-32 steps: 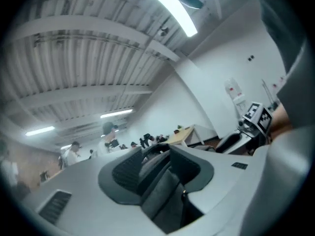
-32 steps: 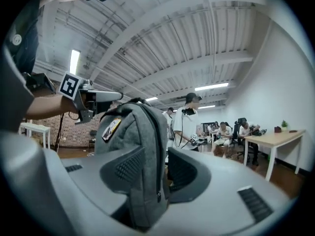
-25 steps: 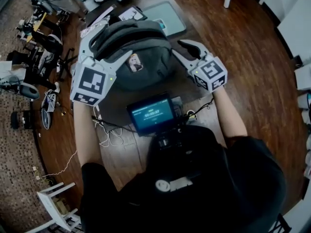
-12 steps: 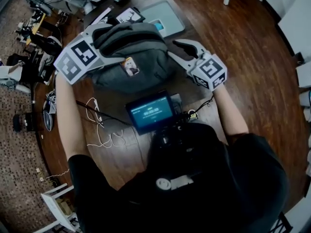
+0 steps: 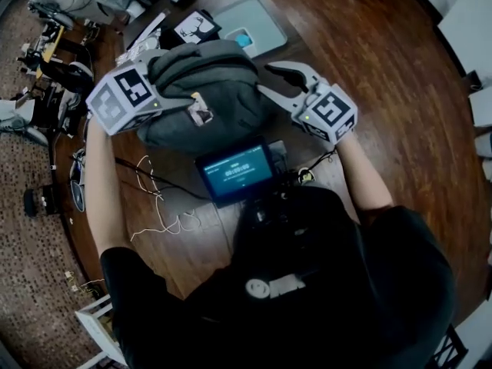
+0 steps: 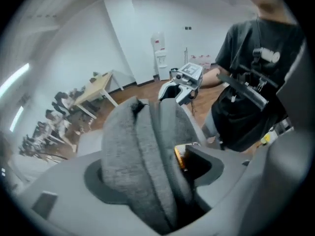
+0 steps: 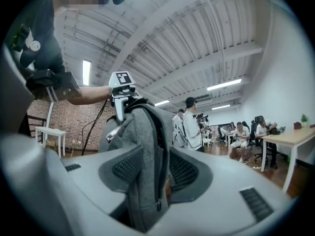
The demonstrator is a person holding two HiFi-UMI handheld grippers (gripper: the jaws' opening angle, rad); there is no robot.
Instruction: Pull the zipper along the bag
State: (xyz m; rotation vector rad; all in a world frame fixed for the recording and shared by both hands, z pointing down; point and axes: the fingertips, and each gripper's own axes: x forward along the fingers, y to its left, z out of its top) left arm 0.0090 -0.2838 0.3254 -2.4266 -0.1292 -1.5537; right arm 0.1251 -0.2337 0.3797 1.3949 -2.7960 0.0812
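Grey fabric backpack [image 5: 219, 79] is lying on the dark table [image 5: 173, 160]. Its long axis runs across the head view from one gripper to the other, and the zip line follows it. Left gripper [image 6: 150, 171] straddles the thick padded end, jaws wide but just eased in a bit, with a gap by one pad. Right gripper [image 7: 158, 171] straddles the zippered edge, jaws just been spreading, not pinching. Tiny zipper slider [image 7: 158, 204] sits low between them. It's impossible to pick out from the head view, where the left gripper covers that end.

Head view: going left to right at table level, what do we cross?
Left gripper → grey backpack → right gripper. The backpack sits between both pairs of jaws; left ones have just closed a little, right ones just opened further.
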